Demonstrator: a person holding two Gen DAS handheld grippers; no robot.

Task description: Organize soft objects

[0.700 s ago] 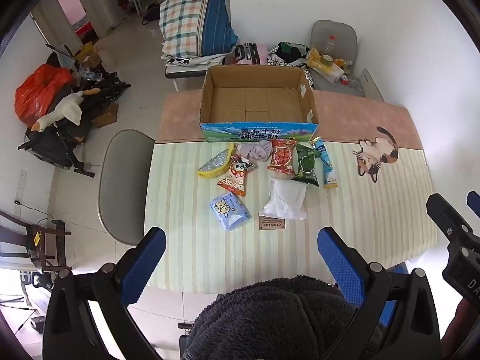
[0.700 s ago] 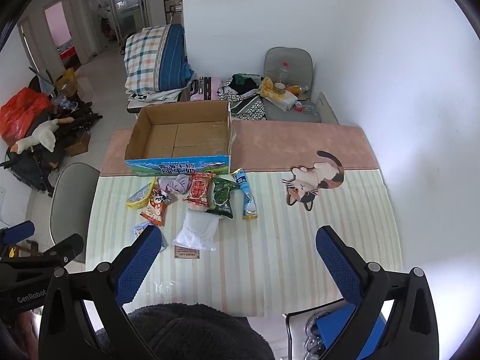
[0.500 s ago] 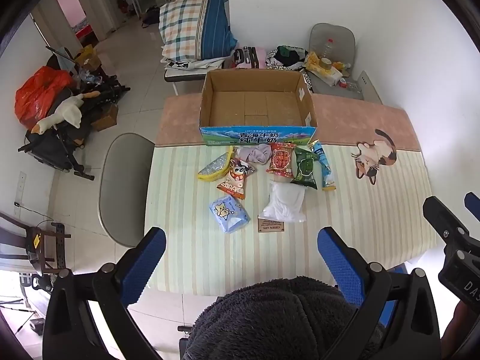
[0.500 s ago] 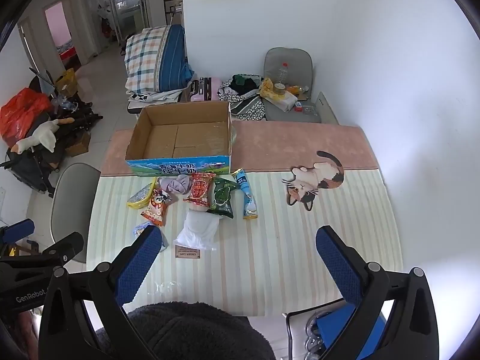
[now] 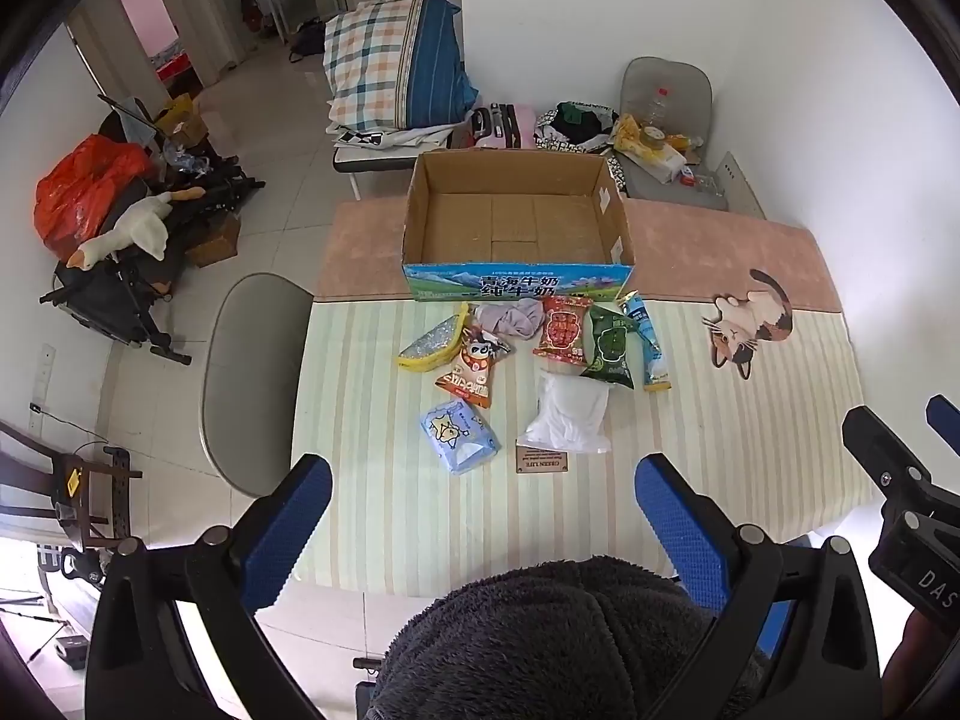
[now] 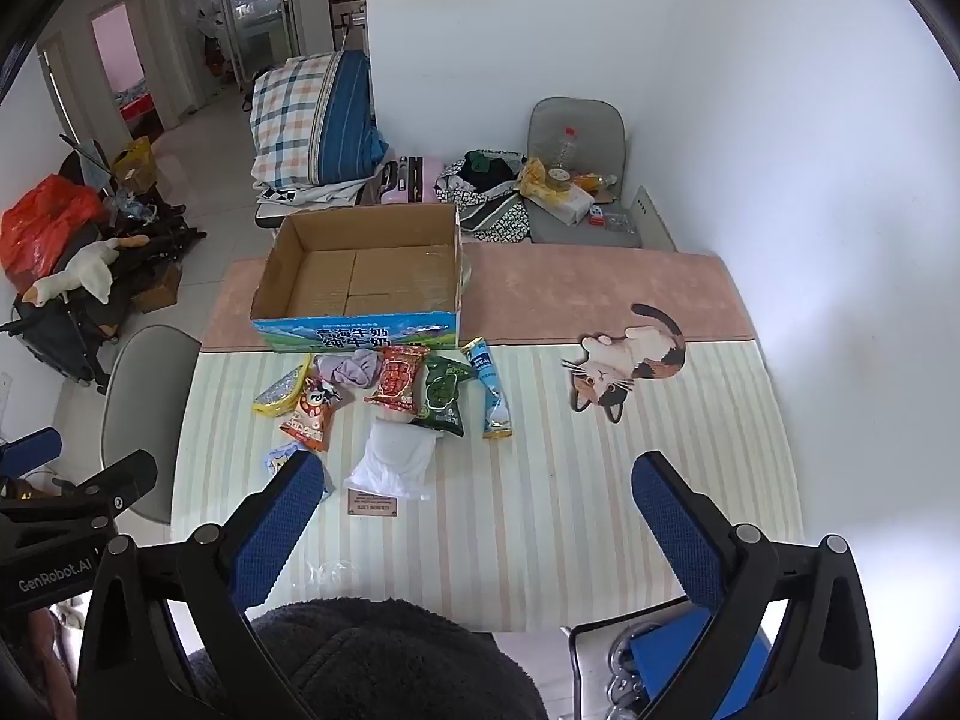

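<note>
Seen from above, both grippers hang high over the near edge of the worktop (image 5: 372, 516), their jaws spread wide and holding nothing. The left gripper (image 5: 483, 516) looks down on the cluster of goods; the right gripper (image 6: 477, 516) faces the bare striped stretch to the right of it.

An open cardboard box (image 5: 516, 228) stands on the pink band at the far side, its printed front wall along the seam where the stripes begin. Just in front of it lie the soft goods in a loose row: a yellow pouch (image 5: 433, 342), an orange packet (image 5: 475, 367), a mauve cloth (image 5: 509, 319) touching the box front, a red packet (image 5: 563, 329), a green packet (image 5: 611, 349) overlapping the red one's edge, and a blue tube (image 5: 647, 341) at the right end. Nearer the grippers sit a white bag (image 5: 567, 414), a pale blue pack (image 5: 459, 435) and a small brown card (image 5: 541, 461).

Open surface runs from the blue tube to the cat print (image 5: 750, 321) and on to the right edge, and a clear strip lies between the card and the near edge. A grey chair (image 5: 252, 372) is tucked against the left edge. A dark fleece cap (image 5: 558, 642) fills the bottom of both views.
</note>
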